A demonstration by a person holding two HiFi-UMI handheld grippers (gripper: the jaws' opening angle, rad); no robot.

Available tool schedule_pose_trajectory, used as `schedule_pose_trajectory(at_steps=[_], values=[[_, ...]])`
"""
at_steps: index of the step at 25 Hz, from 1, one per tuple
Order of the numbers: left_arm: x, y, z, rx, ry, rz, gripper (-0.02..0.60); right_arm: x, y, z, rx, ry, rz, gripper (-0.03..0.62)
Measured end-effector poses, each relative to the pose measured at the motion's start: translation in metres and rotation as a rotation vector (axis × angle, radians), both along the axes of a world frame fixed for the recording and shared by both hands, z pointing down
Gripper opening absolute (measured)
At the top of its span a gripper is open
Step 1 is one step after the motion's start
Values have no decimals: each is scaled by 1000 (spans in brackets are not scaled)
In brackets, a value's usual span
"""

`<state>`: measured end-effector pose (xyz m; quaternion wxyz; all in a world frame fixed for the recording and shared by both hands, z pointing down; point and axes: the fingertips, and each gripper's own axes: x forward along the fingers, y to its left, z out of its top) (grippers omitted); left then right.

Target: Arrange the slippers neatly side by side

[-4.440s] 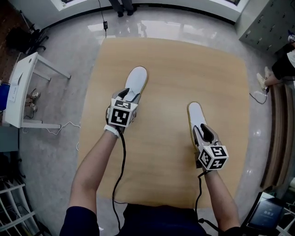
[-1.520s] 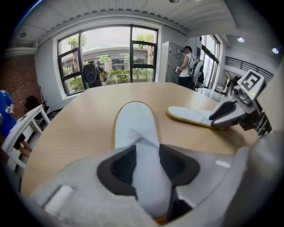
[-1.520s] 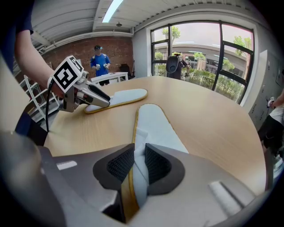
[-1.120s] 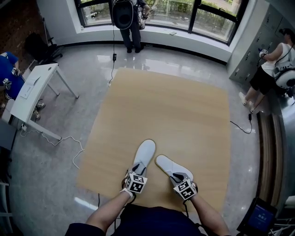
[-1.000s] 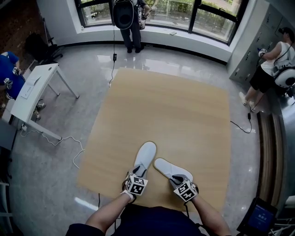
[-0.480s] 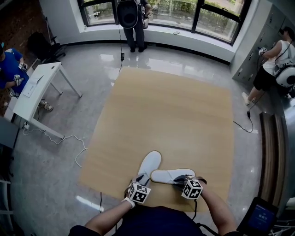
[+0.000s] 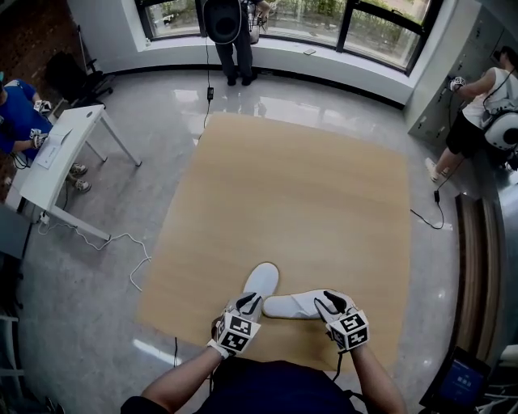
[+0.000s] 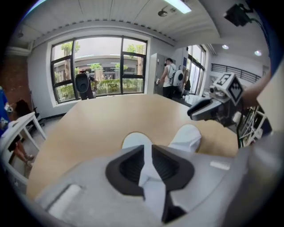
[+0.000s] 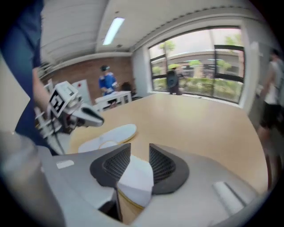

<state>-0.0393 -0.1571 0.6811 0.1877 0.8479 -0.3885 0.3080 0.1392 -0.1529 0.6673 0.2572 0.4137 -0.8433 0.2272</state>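
Note:
Two white slippers lie at the near edge of the tan mat (image 7: 299, 186). The left slipper (image 7: 261, 280) points away from me. The right slipper (image 7: 291, 306) lies crosswise, its toe close to the left one. My left gripper (image 7: 249, 301) is at the left slipper's heel, jaws closing, and pinches a thin white fold (image 8: 147, 173) of it. My right gripper (image 7: 330, 301) is at the right slipper's heel (image 9: 135, 177); its jaws are opening and the heel sits loosely between them. In the left gripper view the right gripper (image 8: 206, 111) shows above the right slipper (image 8: 186, 135).
The mat lies on a glossy grey floor. A white table (image 7: 61, 154) and a cable (image 7: 121, 242) are to the left. One person stands by the far window (image 7: 231, 24), another at the right (image 7: 477, 121). A screen (image 7: 461, 380) sits near my right side.
The right slipper has swung from pointing up-left to lying crosswise, and my right gripper moved right with its heel. The left slipper's heel stays in my left gripper.

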Motion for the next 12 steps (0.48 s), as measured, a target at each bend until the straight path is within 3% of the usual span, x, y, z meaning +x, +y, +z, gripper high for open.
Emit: schedule_pose_trajectory(at_steps=[2,3,5,7,12], values=[[-10,-19,-2,-16,5,-40,78,42,-10,5,-25,-53,342,214],[-13,-27,-1,-25,-2,-47,97,62,-9,11,-50,-69,485,227],[-13,-38,7,-51,-27,-33,136,88,0,27,-122,-108,680,238],[-10,-40,21,-87,-54,9,159,94,8,43,-183,-135,739,241],[-6,-22,69,-195,-110,63,164,64,13,82,-231,20,562,246]])
